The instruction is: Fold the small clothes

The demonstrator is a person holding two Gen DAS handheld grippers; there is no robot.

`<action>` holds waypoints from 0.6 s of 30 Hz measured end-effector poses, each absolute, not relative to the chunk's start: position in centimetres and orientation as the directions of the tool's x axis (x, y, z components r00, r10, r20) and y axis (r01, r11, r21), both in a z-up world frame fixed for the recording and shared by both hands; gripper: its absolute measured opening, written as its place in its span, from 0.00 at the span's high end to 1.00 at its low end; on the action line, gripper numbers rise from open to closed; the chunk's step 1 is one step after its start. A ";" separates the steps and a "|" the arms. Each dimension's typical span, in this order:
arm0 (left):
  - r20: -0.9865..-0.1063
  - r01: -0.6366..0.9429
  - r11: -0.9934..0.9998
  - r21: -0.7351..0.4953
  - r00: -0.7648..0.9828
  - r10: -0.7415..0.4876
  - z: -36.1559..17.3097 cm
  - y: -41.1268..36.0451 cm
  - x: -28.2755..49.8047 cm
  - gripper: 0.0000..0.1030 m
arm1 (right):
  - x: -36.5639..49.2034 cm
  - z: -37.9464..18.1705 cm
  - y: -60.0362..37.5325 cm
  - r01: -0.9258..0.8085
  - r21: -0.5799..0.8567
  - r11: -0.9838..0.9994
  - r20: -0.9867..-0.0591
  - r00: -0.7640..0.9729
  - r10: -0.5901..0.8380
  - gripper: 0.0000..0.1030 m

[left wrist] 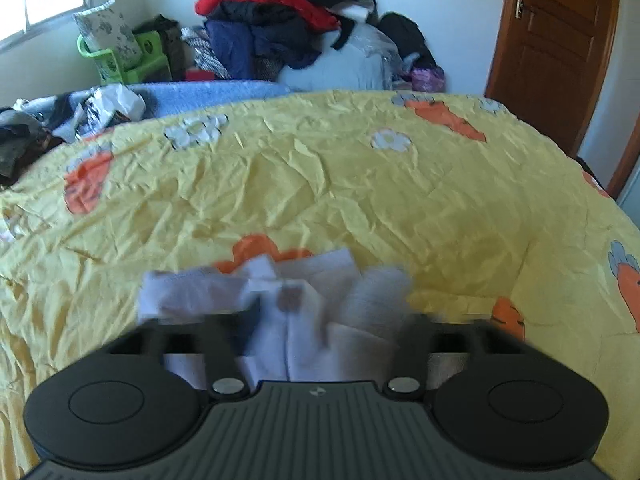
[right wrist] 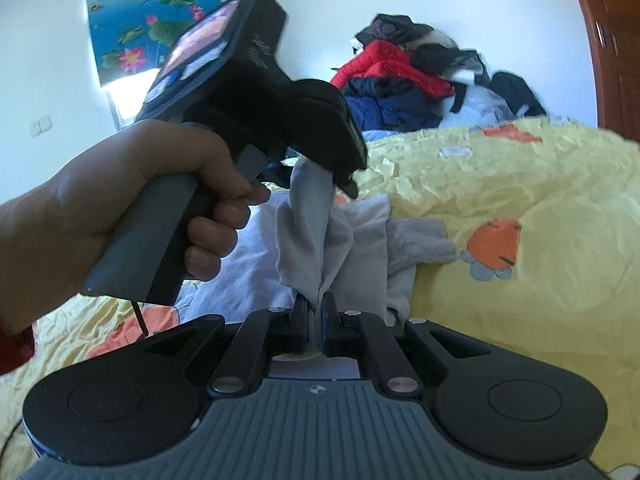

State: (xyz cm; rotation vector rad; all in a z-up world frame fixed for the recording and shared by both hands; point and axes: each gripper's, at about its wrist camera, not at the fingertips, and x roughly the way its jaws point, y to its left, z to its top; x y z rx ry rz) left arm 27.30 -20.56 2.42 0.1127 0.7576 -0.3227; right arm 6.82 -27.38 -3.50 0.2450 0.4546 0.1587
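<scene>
My right gripper pinches the pale grey garment to anchor it; my left gripper, fingers spread, lets cloth settle on the bed.

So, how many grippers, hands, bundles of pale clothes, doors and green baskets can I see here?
Grippers: 2, the left gripper and the right gripper
Hand: 1
Bundle of pale clothes: 1
Door: 1
Green basket: 1
Total: 6
</scene>
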 end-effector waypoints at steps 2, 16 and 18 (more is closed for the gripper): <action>-0.645 0.312 0.950 0.014 0.729 -0.230 3.2 -20.5 27.0 0.16 | 6.9 -4.0 -28.2 -0.088 0.323 0.942 -0.422 0.878 0.226 0.93; -0.574 0.163 0.981 0.106 0.816 -0.073 2.0 -14.2 21.3 0.16 | 8.8 -7.9 -33.2 -0.035 0.678 0.734 -0.393 0.827 0.402 0.93; -0.562 0.134 0.987 0.087 0.825 -0.062 1.4 -13.0 19.9 0.16 | 8.4 -8.1 -33.2 -0.031 0.676 0.736 -0.387 0.836 0.391 0.93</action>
